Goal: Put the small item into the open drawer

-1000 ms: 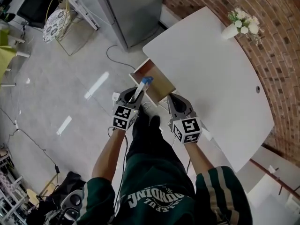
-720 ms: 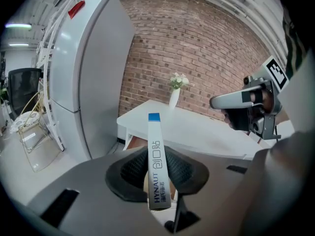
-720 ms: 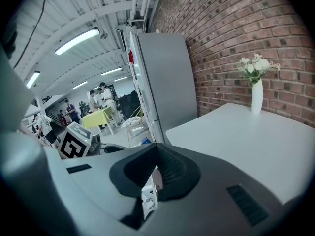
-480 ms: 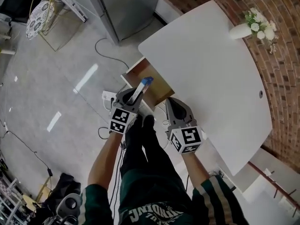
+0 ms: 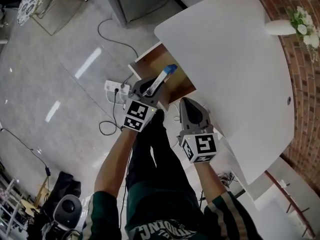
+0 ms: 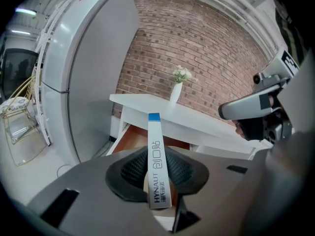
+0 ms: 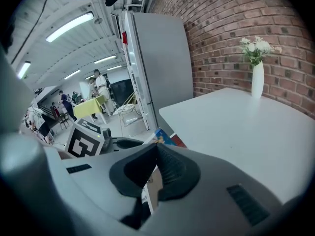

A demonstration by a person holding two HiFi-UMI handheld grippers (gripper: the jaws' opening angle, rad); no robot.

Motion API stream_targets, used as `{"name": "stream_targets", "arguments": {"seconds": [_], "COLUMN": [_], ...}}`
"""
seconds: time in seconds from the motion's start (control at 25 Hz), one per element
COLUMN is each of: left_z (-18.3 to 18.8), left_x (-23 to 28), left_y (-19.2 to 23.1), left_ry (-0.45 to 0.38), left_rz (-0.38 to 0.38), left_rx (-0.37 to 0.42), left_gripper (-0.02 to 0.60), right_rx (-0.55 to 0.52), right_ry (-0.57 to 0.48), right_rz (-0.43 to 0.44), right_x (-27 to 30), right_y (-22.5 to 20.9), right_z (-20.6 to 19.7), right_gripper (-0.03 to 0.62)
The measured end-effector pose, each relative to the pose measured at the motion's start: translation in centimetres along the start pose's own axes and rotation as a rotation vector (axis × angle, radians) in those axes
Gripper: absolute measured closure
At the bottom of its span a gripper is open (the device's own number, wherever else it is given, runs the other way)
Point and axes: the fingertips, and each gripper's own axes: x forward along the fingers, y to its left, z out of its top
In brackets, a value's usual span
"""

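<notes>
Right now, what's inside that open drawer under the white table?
The visible part of the drawer is bare brown wood. Its back runs under the white tabletop, hidden, and the slim box held in the left gripper covers a strip.

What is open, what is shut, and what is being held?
drawer, pulled open under the white table
small box, clamped in the left gripper, not yet in the drawer
left gripper, shut on the small box
right gripper, shut, empty
vase, upright on the table, holding flowers
</notes>
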Motion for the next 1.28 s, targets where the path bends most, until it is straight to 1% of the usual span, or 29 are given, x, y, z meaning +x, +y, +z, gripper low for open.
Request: {"name": "stream_targets", "arguments": {"seconds": [0.16, 0.44, 0.52, 0.68, 0.84, 0.92, 1.04, 1.2, 1.28], "left_z": [-1.0, -1.9, -2.4, -2.6, -2.8, -3.1, -3.5, -4.0, -4.5], "left_x": [1.5, 4.2, 5.2, 6.5, 8.8, 9.6, 10.4, 11.7, 12.4], "left_y": [-0.1, 0.2, -0.3, 0.1, -1.4, -1.5, -1.5, -1.2, -1.3], "left_ry": [0.007, -0.006, -0.001, -0.008, 0.021, 0.038, 0.050, 0.065, 0.073], "left_rz": [-0.018, -0.023, -0.035, -0.035, -0.100, -0.120, -0.129, -0.138, -0.150], "left_rx": [0.014, -0.001, -0.008, -0.024, 0.034, 0.048, 0.056, 0.074, 0.074], "left_gripper": [0.482, 0.482, 0.482, 0.482, 0.482, 0.482, 0.482, 0.482, 0.482], "right_rx": [0.017, -0.021, -0.015, -0.029, -0.020, -0.006, 0.006, 0.029, 0.046], "right_ry": [0.026, 0.079, 0.086, 0.094, 0.097, 0.099, 0.103, 0.113, 0.117], "right_rz": [-0.016, -0.050, -0.067, -0.069, -0.081, -0.085, -0.105, -0.159, -0.168], "right_x": [1.3, 3.5, 3.5, 4.6, 4.9, 5.2, 5.5, 6.0, 6.1], "right_y": [-0.3, -2.9, -3.6, -4.2, -4.9, -4.8, -5.0, -6.0, -6.2], "right_z": [-2.4, -6.6, -7.4, -8.5, -9.4, -10.0, -10.9, -12.1, -12.5], "right_gripper": [0.571, 0.571, 0.571, 0.571, 0.571, 0.571, 0.571, 0.571, 0.571]}}
